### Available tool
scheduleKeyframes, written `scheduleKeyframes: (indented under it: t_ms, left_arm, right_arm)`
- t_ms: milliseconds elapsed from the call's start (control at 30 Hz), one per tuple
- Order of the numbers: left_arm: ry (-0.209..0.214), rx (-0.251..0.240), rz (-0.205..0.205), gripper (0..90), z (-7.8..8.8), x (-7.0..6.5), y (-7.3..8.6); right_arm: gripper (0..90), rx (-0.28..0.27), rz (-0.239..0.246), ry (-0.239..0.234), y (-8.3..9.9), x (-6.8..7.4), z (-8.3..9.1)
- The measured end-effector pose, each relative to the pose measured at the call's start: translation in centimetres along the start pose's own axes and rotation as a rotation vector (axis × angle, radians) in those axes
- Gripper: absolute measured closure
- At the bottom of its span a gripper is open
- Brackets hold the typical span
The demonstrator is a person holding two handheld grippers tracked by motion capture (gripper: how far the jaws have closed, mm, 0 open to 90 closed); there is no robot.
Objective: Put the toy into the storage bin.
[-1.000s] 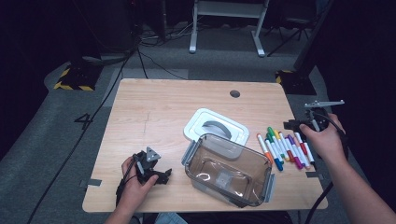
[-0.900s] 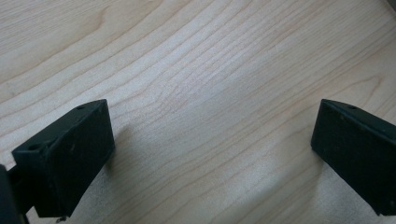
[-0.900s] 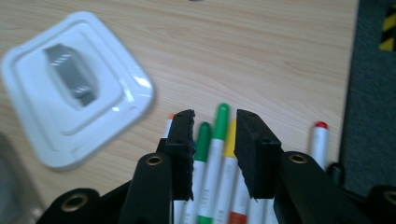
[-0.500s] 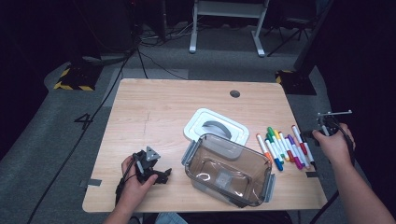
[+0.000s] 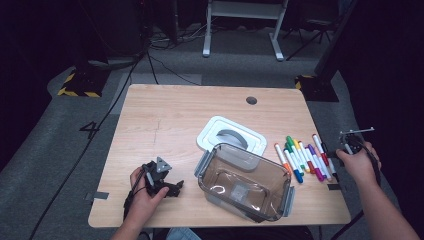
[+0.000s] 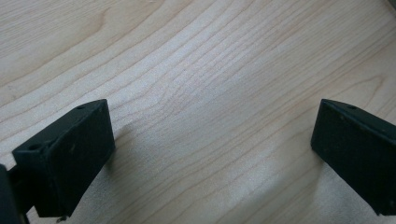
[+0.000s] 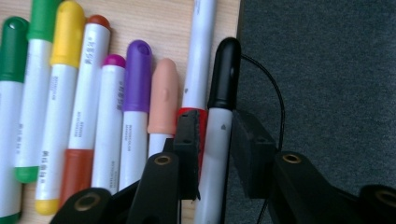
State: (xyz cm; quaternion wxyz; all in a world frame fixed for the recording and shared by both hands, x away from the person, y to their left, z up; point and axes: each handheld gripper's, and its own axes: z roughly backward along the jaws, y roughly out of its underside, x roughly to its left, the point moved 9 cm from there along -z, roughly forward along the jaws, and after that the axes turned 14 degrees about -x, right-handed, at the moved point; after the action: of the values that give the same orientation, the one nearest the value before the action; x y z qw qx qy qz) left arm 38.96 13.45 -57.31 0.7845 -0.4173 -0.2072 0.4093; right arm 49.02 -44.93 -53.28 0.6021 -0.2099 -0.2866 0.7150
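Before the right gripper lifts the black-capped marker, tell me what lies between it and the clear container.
The other markers lie in a row between the black-capped marker, which the right gripper straddles, and the clear container.

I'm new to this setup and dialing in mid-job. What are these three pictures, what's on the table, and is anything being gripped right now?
There is no robot here: a person holds a handheld two-jaw gripper in each hand. The high view looks down on the wooden table. The other two views come from cameras riding on the grippers.

On the table lie a clear plastic container, its white lid just behind it, and a row of colored markers.

The left gripper rests on bare wood, jaws wide apart, holding nothing. The right gripper is at the table's right edge; its jaws have just been closing around the black-capped marker, the outermost one in the row.
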Motion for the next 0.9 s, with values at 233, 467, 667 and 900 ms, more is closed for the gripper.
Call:
scheduleKeyframes:
  t_ms: [233,467,667,900]
  left_arm:
    - [0.0,0.0,-0.003,0.0,0.0,0.0,0.0]
    - [0.0,0.0,-0.002,0.0,0.0,0.0,0.0]
    - [0.0,0.0,-0.003,0.0,0.0,0.0,0.0]
    - [0.0,0.0,-0.002,0.0,0.0,0.0,0.0]
  right_arm:
    - [76.1,0.006,0.0,0.004,0.5,-0.2,-0.4]
    - [76.1,0.013,0.019,-0.002,0.7,0.3,-0.7]
    - [76.0,0.025,0.012,-0.008,0.9,0.7,-1.1]
    - [77.3,0.027,0.002,-0.008,0.9,1.0,-1.1]
